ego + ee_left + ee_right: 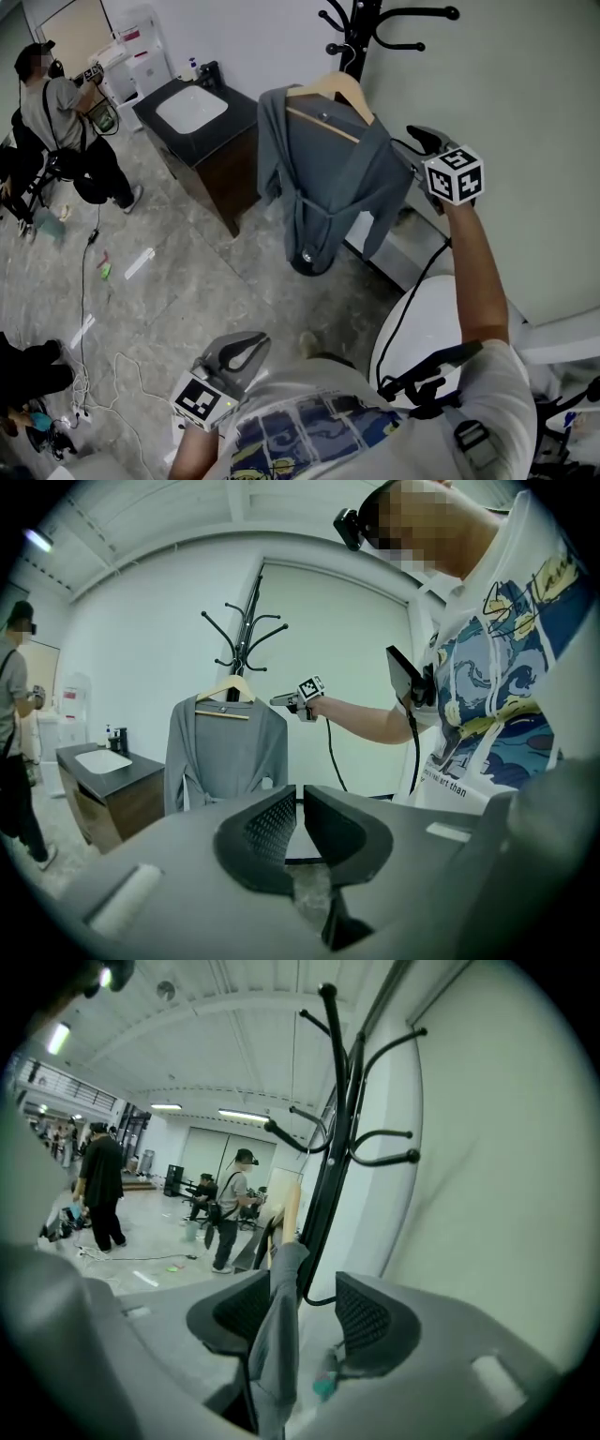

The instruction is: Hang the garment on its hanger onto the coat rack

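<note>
- As the head view looks steeply down, the grey garment (323, 178) hangs on a wooden hanger (333, 89), whose hook is up at the black coat rack (361, 23) beside a pale wall. The only clear marks here are the black-and-white squares on each cube.
- The right hand-held gripper (422, 139) is just beside the garment's shoulder. The left hand-held gripper (255, 342) is low, near the person's chest.
- A dark surface (211, 136) with a white basin (190, 108) stands left of the garment on a grey marbled floor (169, 281) where cables (94, 375) lie.
- In the left gripper view, the left hand-held gripper is clenched to a thin slit, with nothing inside. The garment hangs well apart from it. On the wave-print shirt (487, 686), small print reads "art than"; the rest is too small.
- In the right gripper view, the right hand-held gripper is released. Its pads are wide apart, and a fold of the garment hangs between them, close to the pad on the picture's left. Behind is a large hall with strip lights (244, 1115).
</note>
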Demonstrator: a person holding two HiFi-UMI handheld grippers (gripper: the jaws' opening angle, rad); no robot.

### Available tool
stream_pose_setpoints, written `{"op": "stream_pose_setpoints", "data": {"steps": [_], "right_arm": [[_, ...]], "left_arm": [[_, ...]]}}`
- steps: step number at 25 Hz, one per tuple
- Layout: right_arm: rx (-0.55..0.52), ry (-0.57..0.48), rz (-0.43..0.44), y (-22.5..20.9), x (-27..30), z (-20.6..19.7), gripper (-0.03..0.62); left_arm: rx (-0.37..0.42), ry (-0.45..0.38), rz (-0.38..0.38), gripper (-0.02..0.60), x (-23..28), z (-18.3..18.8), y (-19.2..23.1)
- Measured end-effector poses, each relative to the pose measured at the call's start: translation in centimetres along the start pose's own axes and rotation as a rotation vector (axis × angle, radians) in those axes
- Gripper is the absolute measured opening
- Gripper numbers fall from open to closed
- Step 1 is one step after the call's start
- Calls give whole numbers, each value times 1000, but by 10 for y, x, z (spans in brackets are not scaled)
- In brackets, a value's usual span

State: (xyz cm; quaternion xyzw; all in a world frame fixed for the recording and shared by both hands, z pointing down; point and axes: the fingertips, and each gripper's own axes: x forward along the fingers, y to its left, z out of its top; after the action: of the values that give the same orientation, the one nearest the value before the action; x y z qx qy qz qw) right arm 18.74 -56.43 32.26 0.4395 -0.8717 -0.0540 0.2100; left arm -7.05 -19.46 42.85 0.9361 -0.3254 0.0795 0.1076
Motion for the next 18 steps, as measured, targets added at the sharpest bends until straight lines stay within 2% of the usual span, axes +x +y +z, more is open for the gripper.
{"op": "stream_pose_setpoints", "data": {"steps": [3,6,14,18], "right_arm": [[-34,-23,-84,14,-35,10,209],[-50,-33,-92,46,-62,9,209],[14,-2,19,182,-128,-29,187],[52,19,76,251,-159,-57,99]], "left_arm": [[-4,2,-16,29,-15,-7,-9],[9,3,-49,29,-26,-13,-20],[27,-22,-137,29,-53,-22,-58],[35,-18,-169,29,-64,-33,-77]]}}
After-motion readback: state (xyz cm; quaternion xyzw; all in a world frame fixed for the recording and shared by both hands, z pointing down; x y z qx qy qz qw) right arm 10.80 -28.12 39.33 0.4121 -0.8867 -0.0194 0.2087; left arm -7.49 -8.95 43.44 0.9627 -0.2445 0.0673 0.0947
